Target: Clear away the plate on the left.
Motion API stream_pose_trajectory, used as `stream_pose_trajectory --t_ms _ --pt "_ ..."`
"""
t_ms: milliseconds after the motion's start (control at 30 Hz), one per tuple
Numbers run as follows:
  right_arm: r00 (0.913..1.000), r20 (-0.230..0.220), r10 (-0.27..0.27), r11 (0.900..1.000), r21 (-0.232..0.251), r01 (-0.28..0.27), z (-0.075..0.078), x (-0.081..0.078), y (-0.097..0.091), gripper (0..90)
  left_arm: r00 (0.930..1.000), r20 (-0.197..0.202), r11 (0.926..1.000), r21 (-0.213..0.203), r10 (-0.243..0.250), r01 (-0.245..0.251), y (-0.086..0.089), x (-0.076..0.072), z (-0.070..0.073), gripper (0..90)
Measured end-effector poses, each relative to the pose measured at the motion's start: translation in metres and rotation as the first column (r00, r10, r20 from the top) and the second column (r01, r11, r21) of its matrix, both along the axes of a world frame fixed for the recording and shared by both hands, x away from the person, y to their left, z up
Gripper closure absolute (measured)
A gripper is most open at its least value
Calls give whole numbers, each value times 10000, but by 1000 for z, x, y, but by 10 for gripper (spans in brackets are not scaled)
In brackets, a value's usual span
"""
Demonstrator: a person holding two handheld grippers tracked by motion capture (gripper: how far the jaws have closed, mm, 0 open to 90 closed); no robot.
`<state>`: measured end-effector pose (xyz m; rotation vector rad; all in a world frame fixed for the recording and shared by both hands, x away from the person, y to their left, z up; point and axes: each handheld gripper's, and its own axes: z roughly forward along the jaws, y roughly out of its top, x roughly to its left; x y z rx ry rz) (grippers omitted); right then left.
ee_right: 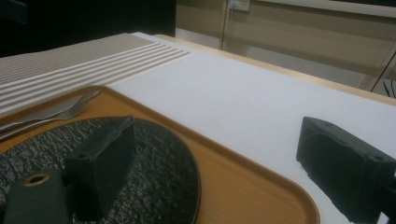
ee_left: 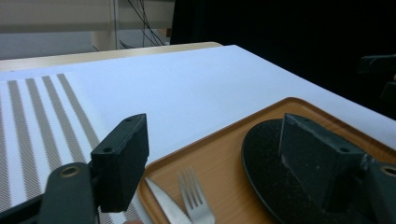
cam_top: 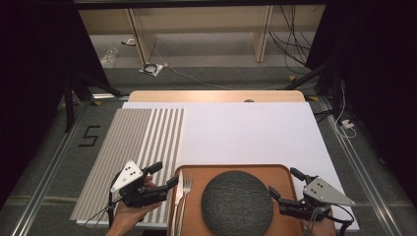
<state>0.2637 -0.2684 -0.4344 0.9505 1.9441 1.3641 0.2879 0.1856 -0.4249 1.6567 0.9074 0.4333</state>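
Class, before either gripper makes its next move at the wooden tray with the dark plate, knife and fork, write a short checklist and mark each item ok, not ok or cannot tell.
1. Left gripper jaws open, nothing between them: ok.
2. Right gripper jaws open, astride the tray's right rim: ok.
3. Dark plate lies flat inside the tray: ok.
4. Fork and knife lie side by side, left of the plate: ok.
5. Cutlery clear of the plate's edge: cannot tell.
6. Striped mat beside the tray lies flat: ok.
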Motion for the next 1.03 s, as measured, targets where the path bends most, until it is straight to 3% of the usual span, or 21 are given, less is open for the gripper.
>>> stream_pose_trajectory --t_ms 133,433,1033 --pt "10000 85 24 10000 20 -24 1 -1 1 132 9993 375 10000 -35 79 -78 4 -5 -3 217" --pt "10000 66 65 10000 -72 -65 3 -3 4 132 9970 732 9993 -310 245 -222 7 -10 -5 192" --pt "10000 71 30 10000 -54 -30 3 -4 3 132 9976 579 9984 -451 381 -355 8 -7 -6 189"
